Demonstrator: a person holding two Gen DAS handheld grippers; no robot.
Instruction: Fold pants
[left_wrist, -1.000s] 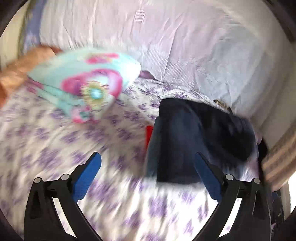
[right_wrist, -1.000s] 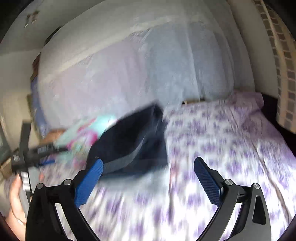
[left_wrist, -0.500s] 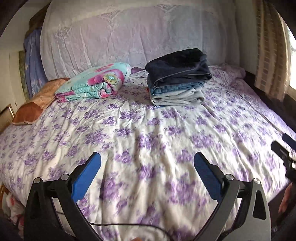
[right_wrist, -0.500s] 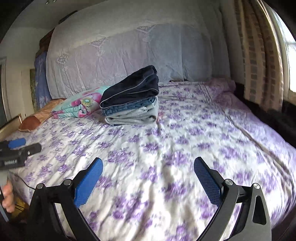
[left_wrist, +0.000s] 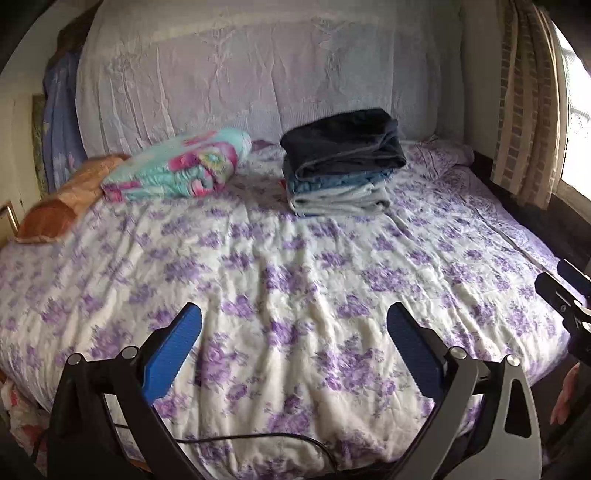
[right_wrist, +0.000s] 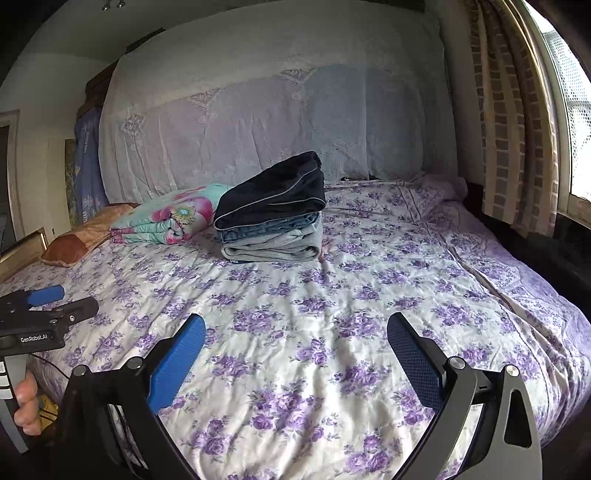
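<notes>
Gaping left tongs (left_wrist: 294, 345), right tongs (right_wrist: 296, 354), both empty

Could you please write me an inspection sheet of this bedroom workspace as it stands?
Surface: bed with purple-flowered sheet, wrinkled.
Job's things: pile of folded pants at the far side: dark navy pair on top, blue denim under it, grey at the bottom.
Clutter: folded floral blanket left of the pile; orange pillow at the left edge.
Grippers: left gripper and right gripper both open, holding nothing, above the near part of the sheet.
Cables: thin black cable along the near edge.
Surroundings: white lace cover behind the bed; checked curtain by the window on the right.
</notes>
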